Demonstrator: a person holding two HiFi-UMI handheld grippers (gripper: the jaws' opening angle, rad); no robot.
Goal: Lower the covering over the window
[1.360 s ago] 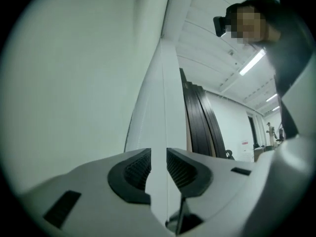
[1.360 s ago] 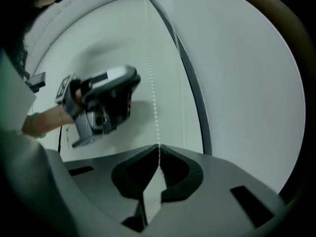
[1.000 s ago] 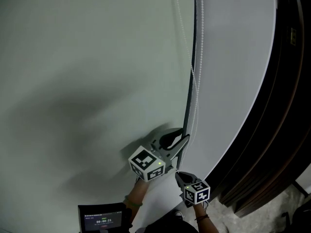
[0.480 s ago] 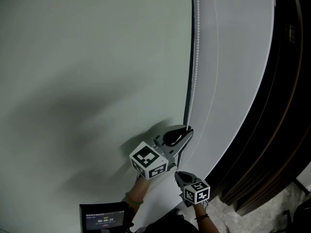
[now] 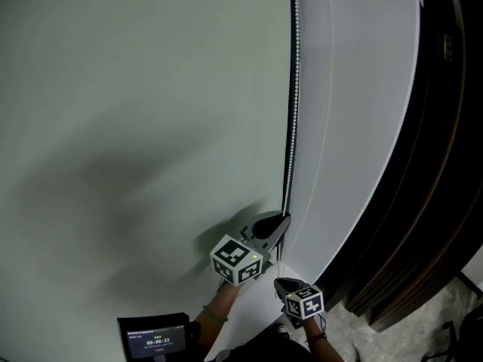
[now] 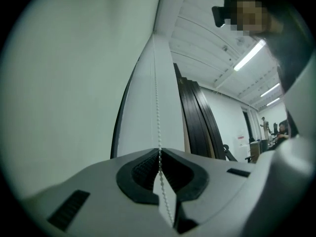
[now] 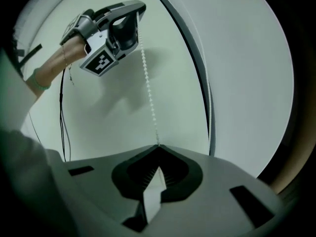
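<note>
Pinches the white bead chain (image 5: 293, 89) with the left claw (image 5: 284, 220), just after closing the jaws onto it, and traps the beads between the meeting tips. Grips the same chain lower down with the right claw (image 5: 278, 282), tips pressed together on the strand. Stretches the chain between the two claws and draws it taut, nearly vertical, up along the dark side edge of the roller blind (image 5: 355, 89). Shows the pale blind hanging flat between the greenish wall (image 5: 136, 89) on its left and the dark vertical panels (image 5: 445, 164) on its right in the head view. Reveals a second strand (image 5: 329, 89), fainter, against the blind. Places the left claw just above the right, near the bottom of the head view, both beside the blind's left edge. Catches a bare wrist (image 5: 220, 300) behind the left claw's marker cube (image 5: 238, 260). Leaves a small lit screen (image 5: 155, 342) at the lower left, print too small to read.
</note>
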